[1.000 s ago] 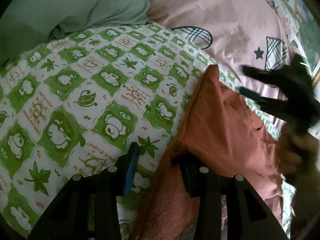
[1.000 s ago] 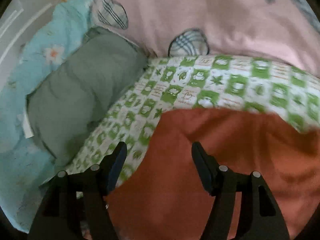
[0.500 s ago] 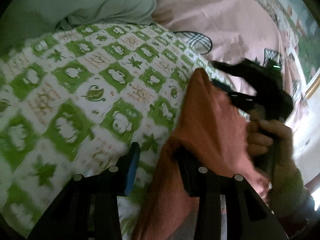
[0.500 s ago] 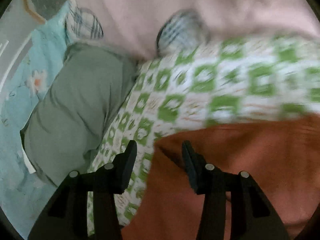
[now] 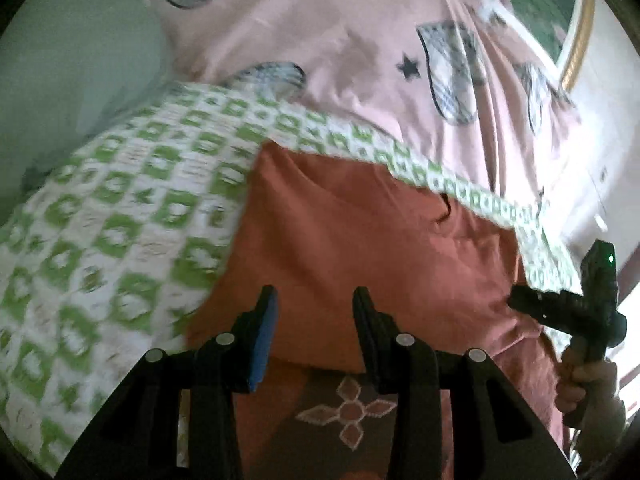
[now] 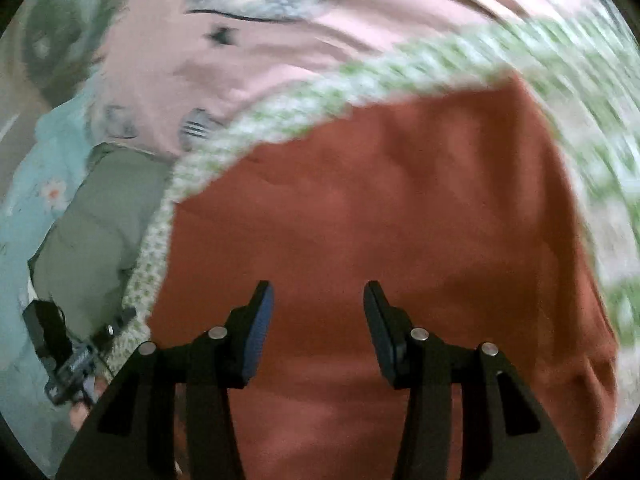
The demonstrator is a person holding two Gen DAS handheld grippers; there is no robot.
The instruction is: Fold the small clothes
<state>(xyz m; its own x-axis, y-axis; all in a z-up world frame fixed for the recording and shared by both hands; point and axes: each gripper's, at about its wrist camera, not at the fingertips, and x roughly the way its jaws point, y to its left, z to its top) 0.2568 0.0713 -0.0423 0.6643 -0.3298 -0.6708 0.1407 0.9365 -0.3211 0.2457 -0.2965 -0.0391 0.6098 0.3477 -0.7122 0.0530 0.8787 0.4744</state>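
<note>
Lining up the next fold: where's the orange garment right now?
The orange garment lies spread on the green checked sheet, straight ahead of both open claws in both wrist views, with the pink blanket beyond it.

Matt orange cloth garment (image 5: pixel 360 240), printed cotton sheet (image 5: pixel 120 208)

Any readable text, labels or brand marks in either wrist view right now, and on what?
None can be read.
Green checked sheet: small printing in its squares, too blurred by motion to read.
Rust-red garment: only a white flower motif near the bottom, no letters.
Pink cover: star and plaid patches, no words.
</note>
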